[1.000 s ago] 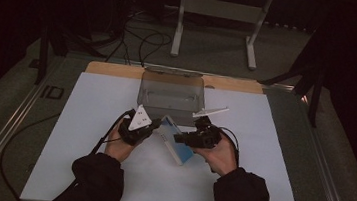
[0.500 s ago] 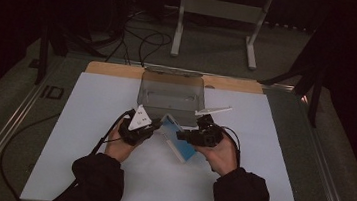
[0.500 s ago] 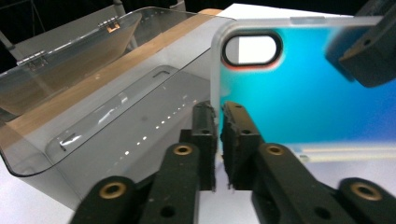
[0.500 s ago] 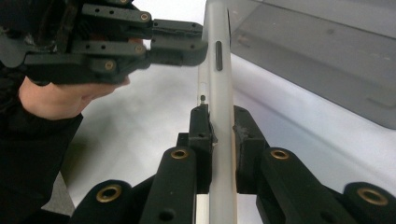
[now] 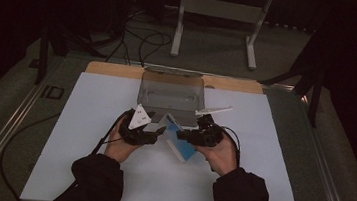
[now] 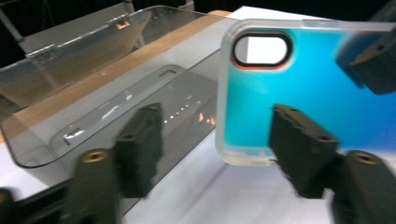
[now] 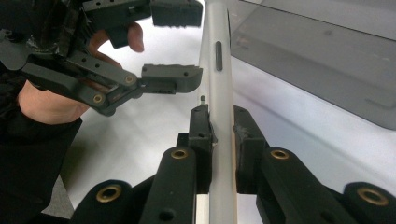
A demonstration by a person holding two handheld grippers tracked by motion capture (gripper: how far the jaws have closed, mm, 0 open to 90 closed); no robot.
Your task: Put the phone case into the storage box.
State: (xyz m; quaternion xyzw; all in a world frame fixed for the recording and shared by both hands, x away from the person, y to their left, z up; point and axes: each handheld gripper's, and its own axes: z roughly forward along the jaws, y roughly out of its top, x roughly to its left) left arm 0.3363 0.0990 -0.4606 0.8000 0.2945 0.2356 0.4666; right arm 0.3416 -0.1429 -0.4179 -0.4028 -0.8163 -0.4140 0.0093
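The white tabletop point(image 5: 87, 136) carried everything, with a smoky clear plastic tray point(image 5: 171, 90) lying at the middle of its far edge. Just nearer me than that tray, about midway between the left and right edges, I held a blue phone case point(image 5: 178, 139) with a clear rim, lifted off the surface as far as I could tell in the dim high view. My right tongs point(image 7: 222, 135) were pinching the case, one pad pressed on each face of its thin edge. My left tongs point(image 6: 224, 140) had just been opening; their jaws stood spread, one in front of the case's blue back near its lower edge and the other off to the side before the tray, neither pressing on it. The case's camera cutout point(image 6: 261, 49) sat in its upper corner.
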